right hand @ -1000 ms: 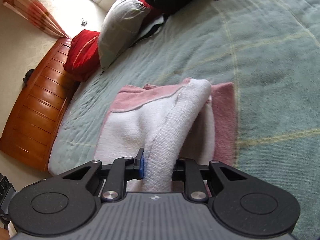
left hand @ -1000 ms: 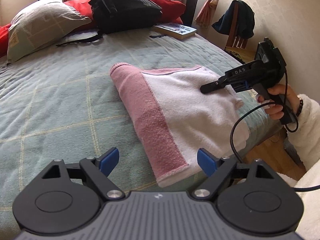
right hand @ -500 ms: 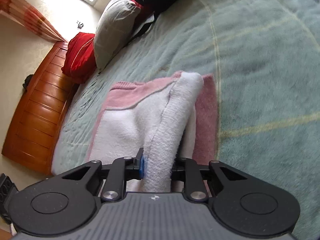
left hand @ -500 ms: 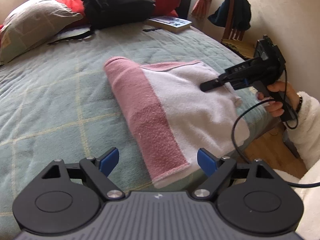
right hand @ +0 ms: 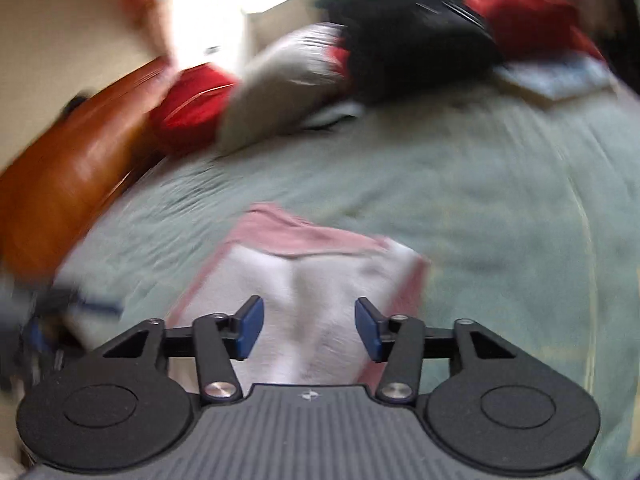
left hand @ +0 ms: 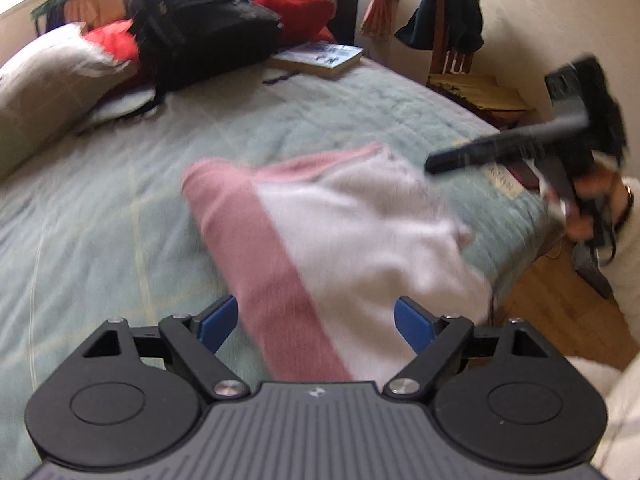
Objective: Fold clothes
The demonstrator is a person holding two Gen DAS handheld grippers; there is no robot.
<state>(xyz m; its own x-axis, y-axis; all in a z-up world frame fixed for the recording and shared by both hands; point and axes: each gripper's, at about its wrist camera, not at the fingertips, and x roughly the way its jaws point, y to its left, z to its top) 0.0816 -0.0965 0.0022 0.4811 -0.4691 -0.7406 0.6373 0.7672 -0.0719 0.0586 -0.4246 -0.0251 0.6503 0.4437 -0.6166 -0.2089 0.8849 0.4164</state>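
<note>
Green quilted bedspread (left hand: 100, 216) fills most of both views, and the folded towel (left hand: 340, 240) lies flat on it near the foot-side edge of the bed. Both pictures are blurred by motion, the right wrist view more heavily.

Only the left wrist view shows the room's far side: a wooden chair (left hand: 448, 60) with dark clothing hung on its back, a strip of wooden floor (left hand: 560, 312) beside the bed, and the person's hand (left hand: 584, 212) gripping the right gripper (left hand: 436, 166), which hangs in the air above the towel's far edge. Only the right wrist view shows the orange-brown wooden bed end (right hand: 68, 168) on the left and a red cushion (right hand: 192, 104) next to it. A grey pillow (left hand: 44, 92), a black backpack (left hand: 196, 28) and a book (left hand: 320, 58) at the head of the bed appear in both.

The towel's pink band (left hand: 272, 280) runs toward the left gripper (left hand: 316, 322), whose blue pads (left hand: 218, 322) stand wide apart with nothing between them; the towel's near end lies just ahead of and below that gap. In the right wrist view the right gripper's pads (right hand: 250, 328) are likewise spread and hold nothing, with the towel's white face directly in front and beneath them.
</note>
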